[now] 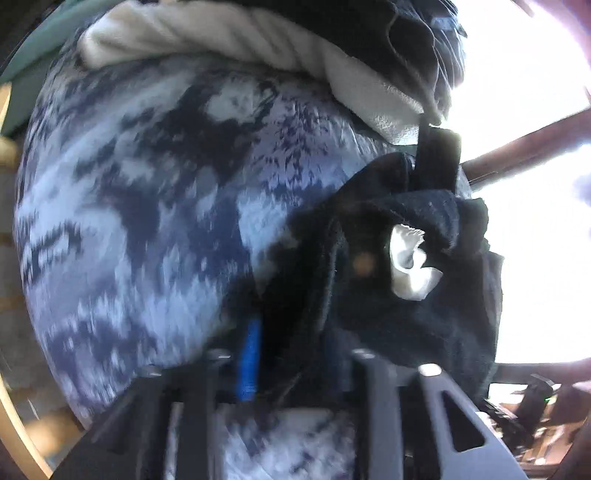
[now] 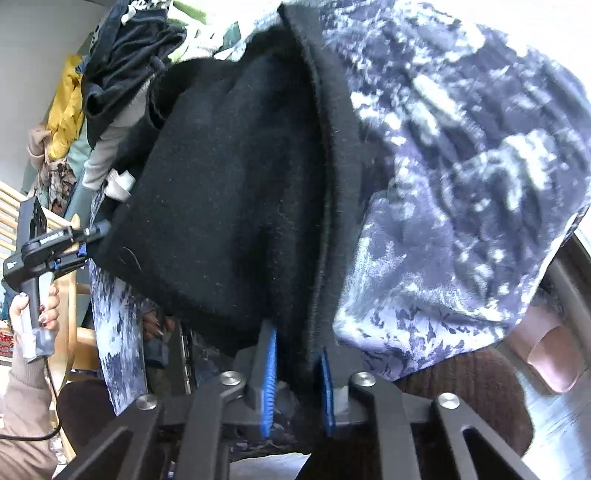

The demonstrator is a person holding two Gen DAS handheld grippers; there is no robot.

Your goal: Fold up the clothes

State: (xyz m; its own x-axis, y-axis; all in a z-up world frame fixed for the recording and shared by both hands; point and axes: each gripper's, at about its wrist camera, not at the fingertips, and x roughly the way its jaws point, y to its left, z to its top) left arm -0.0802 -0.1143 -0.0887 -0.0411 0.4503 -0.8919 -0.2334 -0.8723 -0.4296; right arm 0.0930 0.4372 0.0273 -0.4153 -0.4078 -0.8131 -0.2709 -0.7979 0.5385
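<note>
A black fleece garment (image 1: 388, 295) with a white label (image 1: 410, 262) hangs bunched over a blue-and-white patterned blanket (image 1: 147, 203). My left gripper (image 1: 291, 332) is shut on a fold of it; one blue pad (image 1: 249, 362) shows and the other is hidden under the cloth. In the right wrist view the black garment (image 2: 229, 184) spreads wide, and its thick edge runs down between the blue pads (image 2: 269, 376) of my right gripper (image 2: 297, 354), which is shut on it. The left gripper (image 2: 85, 240) grips the garment's far left corner, held by a hand (image 2: 40, 310).
The patterned blanket (image 2: 461, 184) lies under and to the right of the garment. A white cloth (image 1: 221, 33) and a pile of dark clothes (image 2: 122, 55) with a yellow piece (image 2: 66, 107) sit behind. A wooden frame (image 1: 5, 147) runs along the left. A bright window fills the right.
</note>
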